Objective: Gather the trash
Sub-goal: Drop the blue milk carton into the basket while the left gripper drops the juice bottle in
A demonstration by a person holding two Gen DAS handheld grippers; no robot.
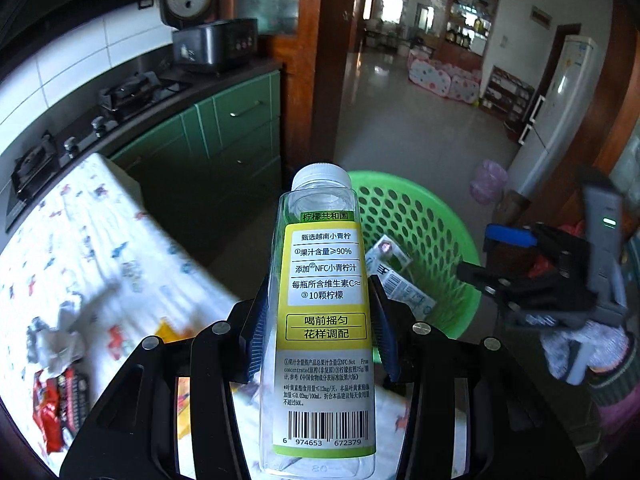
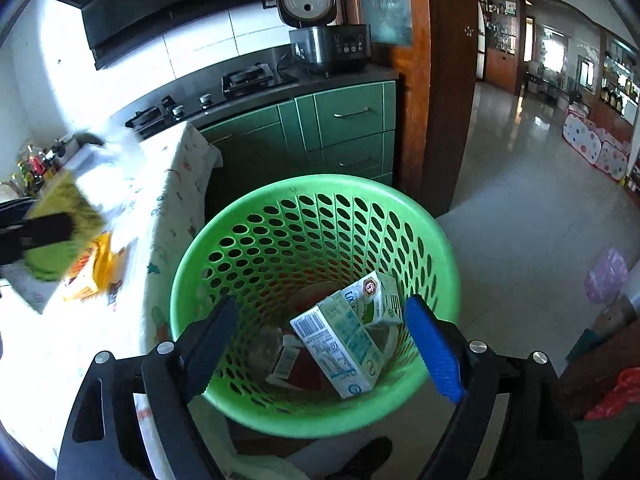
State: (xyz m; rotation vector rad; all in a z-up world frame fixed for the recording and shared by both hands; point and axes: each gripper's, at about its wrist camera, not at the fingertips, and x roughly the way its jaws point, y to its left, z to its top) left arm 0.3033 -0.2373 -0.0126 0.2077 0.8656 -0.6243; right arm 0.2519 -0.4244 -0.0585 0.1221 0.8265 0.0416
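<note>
So we've got the empty juice bottle (image 1: 320, 312) clamped in the left gripper (image 1: 320, 328), pads pressing on both sides of the label, cap pointing forward toward the green basket (image 2: 312, 412). The bottle isn't over the basket yet as far as we can tell; it sits above the edge of the table (image 1: 100, 248) with the basket rim just past the cap.

The right gripper (image 2: 324, 344) hangs right over the basket with its jaws spread wide and nothing between them, so that side looks done with its drop.

For the step in hand, we'd say carry the bottle on until the cap is well over the opening, not just at the rim, then let go. It's a tall, slick plastic thing, so released too early it could clip the rim and bounce onto the floor. Also worth keeping clear of the right gripper, since both are heading for the same spot.

Inside the basket: a white and teal carton (image 2: 340, 344) lying tilted, a second small carton (image 2: 384, 296) behind it, and some darker stuff underneath that we can't make out. Still on the table: a red snack wrapper (image 1: 56, 412), crumpled paper (image 1: 56, 340) and a yellow packet (image 2: 92, 268).
</note>
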